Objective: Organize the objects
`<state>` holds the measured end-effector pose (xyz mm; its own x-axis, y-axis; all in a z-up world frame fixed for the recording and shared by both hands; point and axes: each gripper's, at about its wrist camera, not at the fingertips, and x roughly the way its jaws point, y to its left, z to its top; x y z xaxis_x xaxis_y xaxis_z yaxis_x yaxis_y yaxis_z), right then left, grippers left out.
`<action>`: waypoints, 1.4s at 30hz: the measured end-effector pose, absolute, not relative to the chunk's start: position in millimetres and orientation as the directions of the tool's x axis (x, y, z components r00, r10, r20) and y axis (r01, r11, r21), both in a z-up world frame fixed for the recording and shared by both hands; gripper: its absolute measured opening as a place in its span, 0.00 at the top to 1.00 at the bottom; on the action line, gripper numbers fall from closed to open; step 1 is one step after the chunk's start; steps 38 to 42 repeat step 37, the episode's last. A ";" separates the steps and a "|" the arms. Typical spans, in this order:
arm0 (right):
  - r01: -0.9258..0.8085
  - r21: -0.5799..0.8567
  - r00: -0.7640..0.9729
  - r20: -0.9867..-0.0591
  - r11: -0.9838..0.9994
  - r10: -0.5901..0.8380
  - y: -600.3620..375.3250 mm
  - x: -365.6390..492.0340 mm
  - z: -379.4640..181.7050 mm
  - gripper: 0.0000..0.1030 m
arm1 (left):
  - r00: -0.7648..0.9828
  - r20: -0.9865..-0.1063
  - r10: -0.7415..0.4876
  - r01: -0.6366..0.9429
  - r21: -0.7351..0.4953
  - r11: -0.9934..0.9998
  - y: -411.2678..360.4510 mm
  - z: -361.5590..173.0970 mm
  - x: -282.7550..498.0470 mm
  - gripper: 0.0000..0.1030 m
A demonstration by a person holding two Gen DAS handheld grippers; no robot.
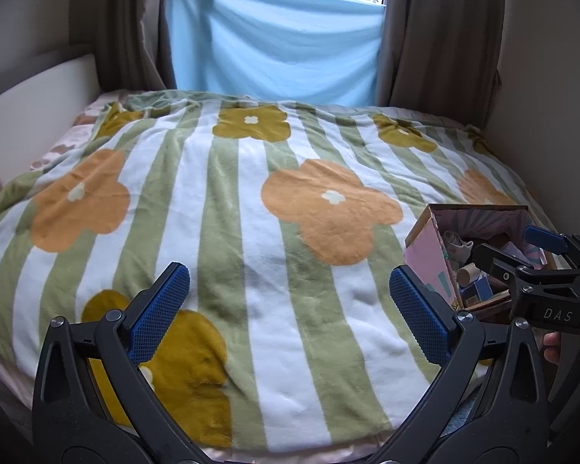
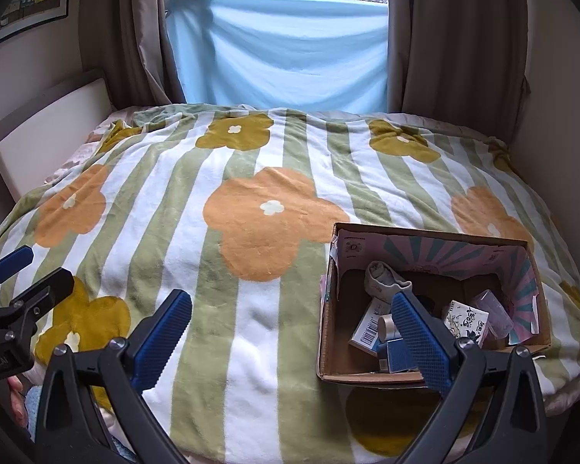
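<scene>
Small things all gathered in the box (image 2: pixel 437 309) on the bed (image 2: pixel 251 309); left claw (image 1: pixel 290 309) and right claw (image 2: pixel 294 332) wide open, empty; either sorting done or unpacking ahead

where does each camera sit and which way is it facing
Left wrist: rides the left gripper, facing across the bed toward the window; right gripper enters at right.
Right wrist: rides the right gripper, same heading; cardboard box ahead, left gripper at left.
Shared: flowered blanket, blue sheet, box.
</scene>
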<state>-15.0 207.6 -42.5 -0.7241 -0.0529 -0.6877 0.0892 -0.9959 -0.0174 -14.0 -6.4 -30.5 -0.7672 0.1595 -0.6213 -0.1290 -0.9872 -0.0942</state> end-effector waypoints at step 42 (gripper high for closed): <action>0.090 -0.006 -0.717 -0.694 -0.996 -0.061 205.3 -16.2 -43.4 0.01 | -0.762 -0.632 0.143 -0.068 -0.141 -0.988 -15.9 -43.7 -19.0 0.00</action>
